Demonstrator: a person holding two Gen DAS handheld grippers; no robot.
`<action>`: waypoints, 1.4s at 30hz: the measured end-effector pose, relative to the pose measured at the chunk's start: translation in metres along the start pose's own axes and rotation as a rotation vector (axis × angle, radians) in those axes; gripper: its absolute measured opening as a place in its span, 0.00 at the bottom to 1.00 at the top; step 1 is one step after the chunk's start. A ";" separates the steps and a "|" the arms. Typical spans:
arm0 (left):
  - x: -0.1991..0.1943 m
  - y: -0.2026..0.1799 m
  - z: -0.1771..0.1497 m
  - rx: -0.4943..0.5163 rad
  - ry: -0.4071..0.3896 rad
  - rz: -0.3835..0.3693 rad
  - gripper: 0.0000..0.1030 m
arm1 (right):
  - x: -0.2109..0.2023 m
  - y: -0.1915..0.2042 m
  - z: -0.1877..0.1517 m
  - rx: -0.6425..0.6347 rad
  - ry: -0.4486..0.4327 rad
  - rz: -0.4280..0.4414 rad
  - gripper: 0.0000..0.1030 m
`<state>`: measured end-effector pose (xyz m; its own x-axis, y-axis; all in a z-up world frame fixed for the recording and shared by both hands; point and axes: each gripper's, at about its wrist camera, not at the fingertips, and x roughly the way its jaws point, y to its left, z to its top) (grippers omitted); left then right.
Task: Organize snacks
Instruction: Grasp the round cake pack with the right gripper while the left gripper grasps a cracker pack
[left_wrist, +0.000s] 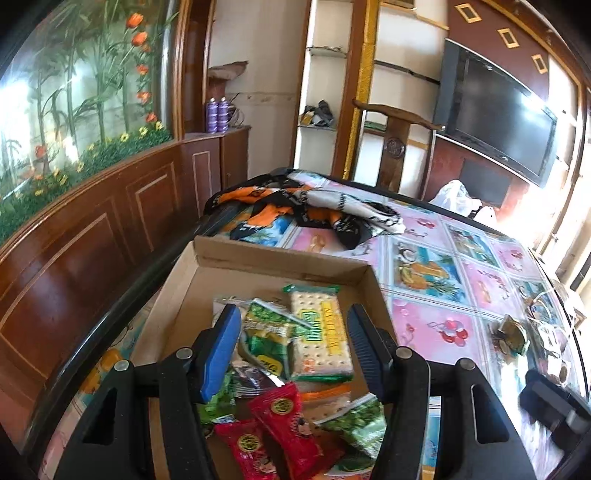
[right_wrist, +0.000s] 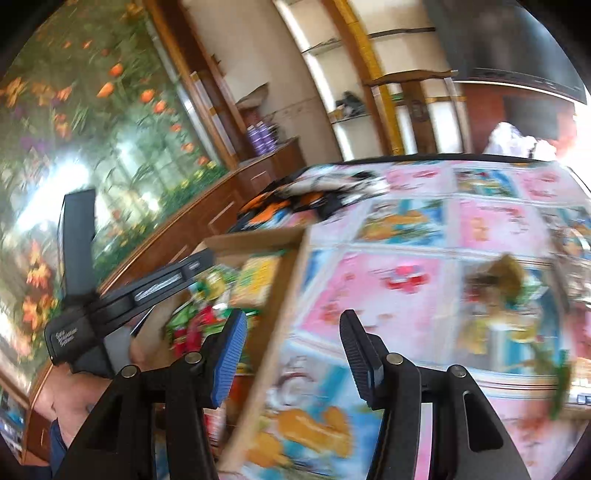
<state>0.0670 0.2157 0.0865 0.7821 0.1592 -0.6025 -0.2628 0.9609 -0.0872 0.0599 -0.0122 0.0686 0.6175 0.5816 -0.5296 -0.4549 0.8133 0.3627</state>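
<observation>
Nearest to the left wrist camera, the left gripper (left_wrist: 293, 347) hangs over a shallow brown cardboard box (left_wrist: 280, 258), its blue pad and its black pad spread apart with nothing pressed between them. Under the gap lies a pale cracker packet with green and yellow print (left_wrist: 319, 332), flat on the box floor. Beside it, toward the blue pad, are green snack packets (left_wrist: 267, 332), and closer to the camera two red snack packets (left_wrist: 284, 417) lie across each other, with one more green leafy packet (left_wrist: 360, 424) near the black pad. The box stands on a table with a glossy cover of pink and blue picture squares (left_wrist: 461, 273). Behind the box, a crumpled orange, black and white cloth (left_wrist: 306, 206) lies on the same cover. In the right wrist view, which is blurred, the right gripper (right_wrist: 291, 347) is also spread and holds nothing; it hangs above the right wall of the box, so the blue pad is over the snacks and the black pad over the table cover. Farther right on the cover lies a small brownish-green wrapped thing (right_wrist: 498, 280), well apart from the box; I cannot tell what it is.
</observation>
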 end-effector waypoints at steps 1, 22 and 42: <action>-0.002 -0.003 0.000 0.013 -0.011 -0.008 0.58 | -0.008 -0.011 0.002 0.018 -0.013 -0.019 0.55; -0.021 -0.052 -0.015 0.166 -0.049 -0.114 0.60 | -0.091 -0.221 -0.007 0.332 0.069 -0.608 0.53; -0.022 -0.062 -0.020 0.193 -0.047 -0.132 0.60 | -0.091 -0.193 -0.037 0.187 0.198 -0.649 0.31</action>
<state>0.0544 0.1478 0.0893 0.8292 0.0351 -0.5578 -0.0469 0.9989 -0.0068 0.0675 -0.2232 0.0182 0.5904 -0.0218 -0.8068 0.0946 0.9946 0.0423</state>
